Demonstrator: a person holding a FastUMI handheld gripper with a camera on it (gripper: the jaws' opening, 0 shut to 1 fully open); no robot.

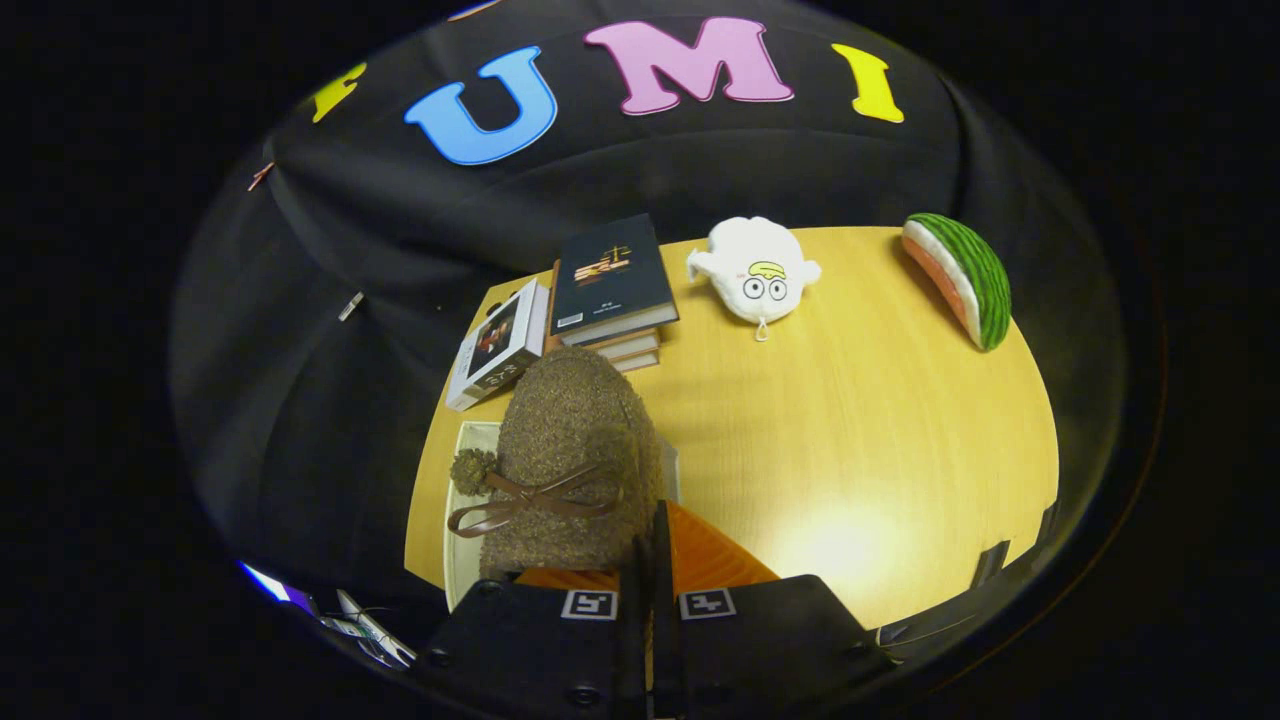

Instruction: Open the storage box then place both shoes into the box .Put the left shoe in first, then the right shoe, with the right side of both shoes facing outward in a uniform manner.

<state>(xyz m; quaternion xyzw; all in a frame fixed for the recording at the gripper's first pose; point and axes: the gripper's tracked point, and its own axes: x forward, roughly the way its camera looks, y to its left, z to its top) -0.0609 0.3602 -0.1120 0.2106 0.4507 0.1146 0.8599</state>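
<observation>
Bench (880,420): pale wood. Storage box (462,520): pale rim below the shoe, at the bench's near corner. Shoe (570,450): fuzzy brown slipper, bow and pompom; judged light, soft, crushable, non-slip; best taken at the firmer collar edge. Claw (650,560): fingers pressed nearly together, apparently pinching the shoe's rear edge.
</observation>
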